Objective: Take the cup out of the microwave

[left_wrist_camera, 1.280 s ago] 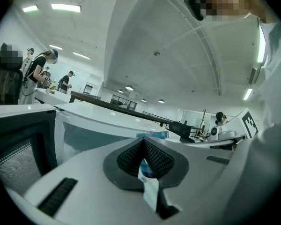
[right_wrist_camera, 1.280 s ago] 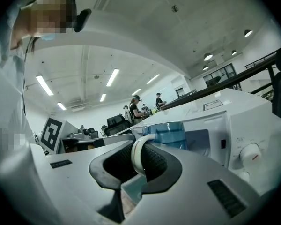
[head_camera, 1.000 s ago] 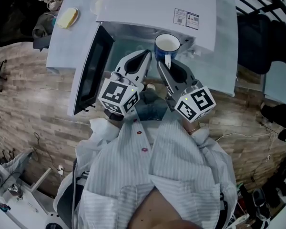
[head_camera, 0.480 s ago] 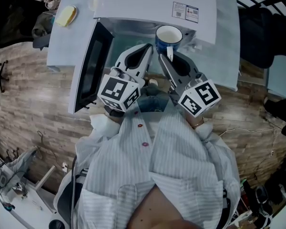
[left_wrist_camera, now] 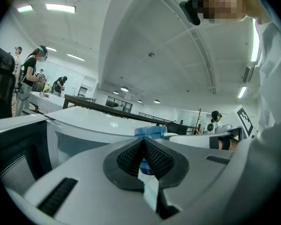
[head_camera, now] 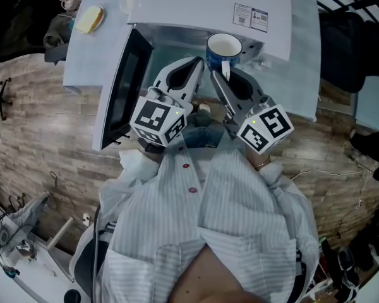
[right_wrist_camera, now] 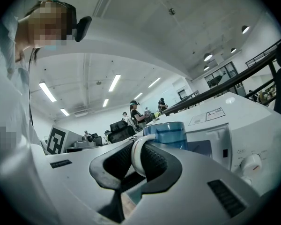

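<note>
A blue cup (head_camera: 224,48) with a white inside is at the mouth of the open white microwave (head_camera: 208,5). My right gripper (head_camera: 218,78) is shut on the cup's white handle (right_wrist_camera: 135,157); the pads pinch it from both sides. The cup body (right_wrist_camera: 171,134) rises just beyond the jaws. My left gripper (head_camera: 199,65) is close to the cup's left side, shut, with its pads pressed together and nothing between them. In the left gripper view the cup's rim (left_wrist_camera: 150,132) shows right behind the closed left gripper (left_wrist_camera: 143,143).
The microwave door (head_camera: 123,87) stands swung open at the left. The microwave's control panel with a knob (right_wrist_camera: 251,163) is to the cup's right. A yellow object (head_camera: 90,19) lies on the white table (head_camera: 82,55) at the far left. Several people stand in the background.
The head view has shifted slightly; both grippers and the cup keep their places relative to the microwave.
</note>
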`<state>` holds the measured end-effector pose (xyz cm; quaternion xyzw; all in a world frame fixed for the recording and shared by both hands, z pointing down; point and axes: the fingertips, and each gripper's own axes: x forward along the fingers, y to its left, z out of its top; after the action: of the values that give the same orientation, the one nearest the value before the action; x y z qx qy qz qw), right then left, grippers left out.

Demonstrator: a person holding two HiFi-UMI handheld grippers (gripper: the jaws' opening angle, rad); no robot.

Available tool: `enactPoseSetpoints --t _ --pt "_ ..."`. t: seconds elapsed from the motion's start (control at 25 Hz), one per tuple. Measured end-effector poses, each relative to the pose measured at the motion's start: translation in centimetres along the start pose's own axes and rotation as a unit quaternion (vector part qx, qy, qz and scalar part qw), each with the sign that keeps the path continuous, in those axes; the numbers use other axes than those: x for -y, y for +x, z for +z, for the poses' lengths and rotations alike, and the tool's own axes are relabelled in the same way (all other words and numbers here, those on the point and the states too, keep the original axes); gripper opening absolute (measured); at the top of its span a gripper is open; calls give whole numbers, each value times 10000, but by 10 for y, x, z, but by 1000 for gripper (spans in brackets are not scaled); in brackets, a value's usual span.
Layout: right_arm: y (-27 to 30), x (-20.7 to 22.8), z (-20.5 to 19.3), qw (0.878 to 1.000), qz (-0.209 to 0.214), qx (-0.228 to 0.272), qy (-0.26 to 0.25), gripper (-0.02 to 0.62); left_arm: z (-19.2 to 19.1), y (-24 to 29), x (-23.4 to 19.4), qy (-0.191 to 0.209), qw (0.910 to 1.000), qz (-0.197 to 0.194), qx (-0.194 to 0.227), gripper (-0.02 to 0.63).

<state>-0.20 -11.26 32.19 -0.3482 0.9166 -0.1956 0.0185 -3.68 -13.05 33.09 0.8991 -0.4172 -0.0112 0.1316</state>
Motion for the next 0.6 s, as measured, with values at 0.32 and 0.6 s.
enactPoseSetpoints --t 0.32,0.6 --pt "6 -1 -5 9999 -142 23 92 72 -4 -5 -11 -66 10000 -14 -47 9" --pt "3 -1 -10 9995 -260 17 199 72 -10 -9 -13 -129 9998 -41 -126 9"
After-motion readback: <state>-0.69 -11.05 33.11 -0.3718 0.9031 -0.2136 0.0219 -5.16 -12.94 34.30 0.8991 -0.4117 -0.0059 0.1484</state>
